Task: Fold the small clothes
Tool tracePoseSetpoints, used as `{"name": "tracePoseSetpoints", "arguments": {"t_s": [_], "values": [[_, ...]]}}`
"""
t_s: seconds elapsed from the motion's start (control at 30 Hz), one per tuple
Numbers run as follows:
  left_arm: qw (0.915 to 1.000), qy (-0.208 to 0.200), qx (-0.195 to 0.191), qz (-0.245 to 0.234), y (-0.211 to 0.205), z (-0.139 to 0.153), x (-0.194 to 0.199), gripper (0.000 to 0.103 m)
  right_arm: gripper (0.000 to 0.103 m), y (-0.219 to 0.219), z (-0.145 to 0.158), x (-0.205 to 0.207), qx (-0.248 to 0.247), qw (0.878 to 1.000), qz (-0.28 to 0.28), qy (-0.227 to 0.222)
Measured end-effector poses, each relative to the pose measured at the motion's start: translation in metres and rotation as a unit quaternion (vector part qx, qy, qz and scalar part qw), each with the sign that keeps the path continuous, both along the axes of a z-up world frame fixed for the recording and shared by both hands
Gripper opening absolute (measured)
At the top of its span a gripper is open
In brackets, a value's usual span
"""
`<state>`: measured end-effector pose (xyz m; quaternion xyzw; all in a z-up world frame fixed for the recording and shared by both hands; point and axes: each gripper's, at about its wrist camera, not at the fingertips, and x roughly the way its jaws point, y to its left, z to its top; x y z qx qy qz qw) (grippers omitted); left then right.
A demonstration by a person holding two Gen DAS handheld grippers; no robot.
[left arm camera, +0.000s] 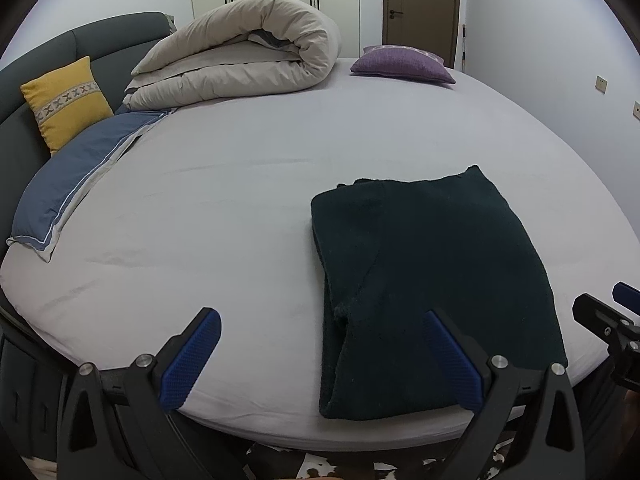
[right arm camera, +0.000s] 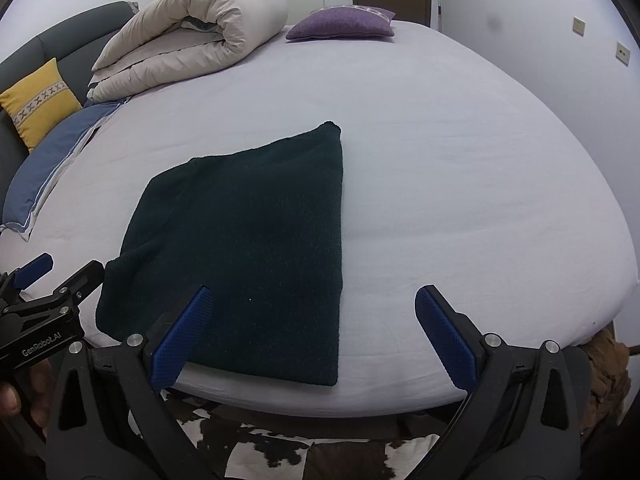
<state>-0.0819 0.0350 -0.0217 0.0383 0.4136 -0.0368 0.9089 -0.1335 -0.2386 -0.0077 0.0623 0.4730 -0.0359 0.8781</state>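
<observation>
A folded dark green knitted garment (right arm camera: 248,248) lies flat on the pale grey bed sheet (right arm camera: 460,160), at the bed's near edge. The left gripper (left arm camera: 322,354) and right gripper (right arm camera: 310,334) hover above that edge, blue-padded fingers spread wide, holding nothing. A rolled beige duvet (right arm camera: 192,36) sits at the far side, possibly against the headboard.

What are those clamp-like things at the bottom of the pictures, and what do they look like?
They are two hand-held grippers. The left gripper and right gripper each have a black frame with silver bolts and two fingers faced with dimpled blue pads. In the right wrist view the left gripper's black body bears white lettering that seems to read "GenRobot.AI".
</observation>
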Motion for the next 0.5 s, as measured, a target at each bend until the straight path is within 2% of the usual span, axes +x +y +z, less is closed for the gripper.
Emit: {"name": "tracePoseSetpoints", "arguments": {"t_s": [0.5], "values": [[1.0000,0.003,0.001,-0.003,0.0012,-0.0029,0.0013,0.103,0.103,0.0054,-0.0013,0.0027,0.001,1.000,0.001,0.003]]}}
